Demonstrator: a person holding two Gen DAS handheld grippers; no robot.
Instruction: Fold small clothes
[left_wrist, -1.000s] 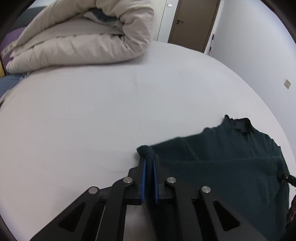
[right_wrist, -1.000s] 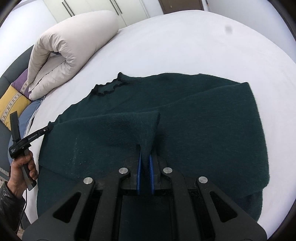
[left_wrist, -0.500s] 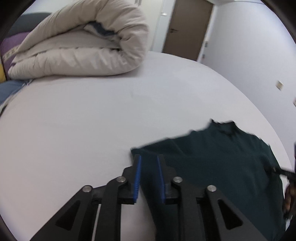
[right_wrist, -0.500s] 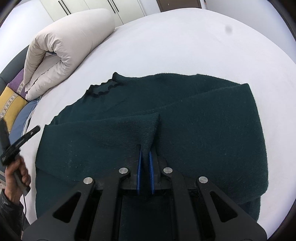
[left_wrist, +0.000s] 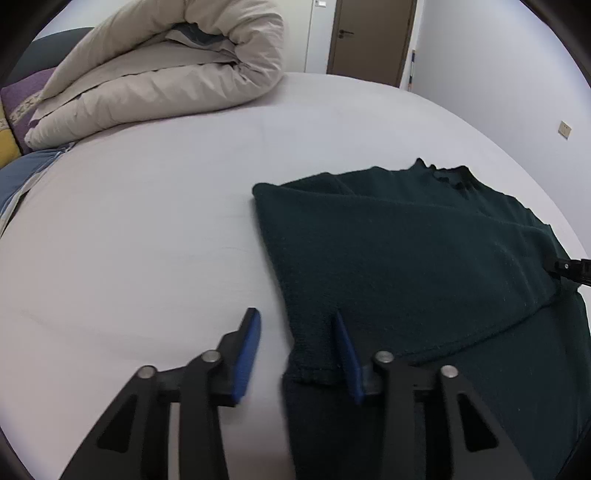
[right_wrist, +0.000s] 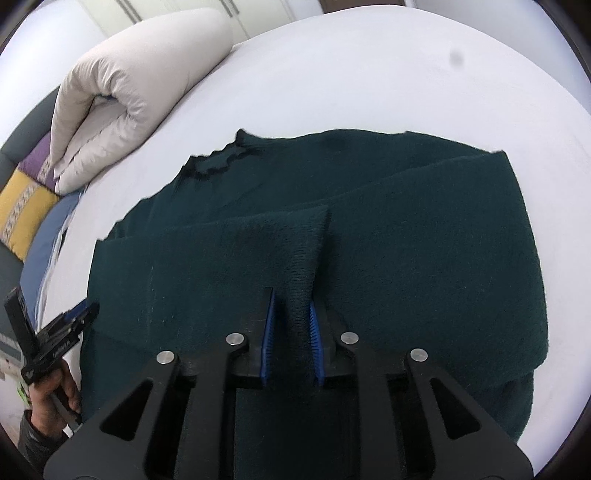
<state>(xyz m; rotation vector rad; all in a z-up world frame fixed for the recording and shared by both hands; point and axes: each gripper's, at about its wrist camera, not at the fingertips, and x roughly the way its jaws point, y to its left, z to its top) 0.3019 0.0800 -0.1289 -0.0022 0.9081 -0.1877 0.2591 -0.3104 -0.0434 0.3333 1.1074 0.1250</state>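
We are releasing the dark green sweater (right_wrist: 388, 236), which is lying folded on the white bed (left_wrist: 147, 221), filling the centre of the right wrist view. The left gripper (left_wrist: 295, 339) has just been opening; its fingers are standing apart, with the fabric edge brushing the right pad. The right gripper (right_wrist: 290, 314) has just been opening too, yet a raised ridge of knit is standing between its pads. Withdrawing now risks the ridge snagging a pad and dragging the fold open.
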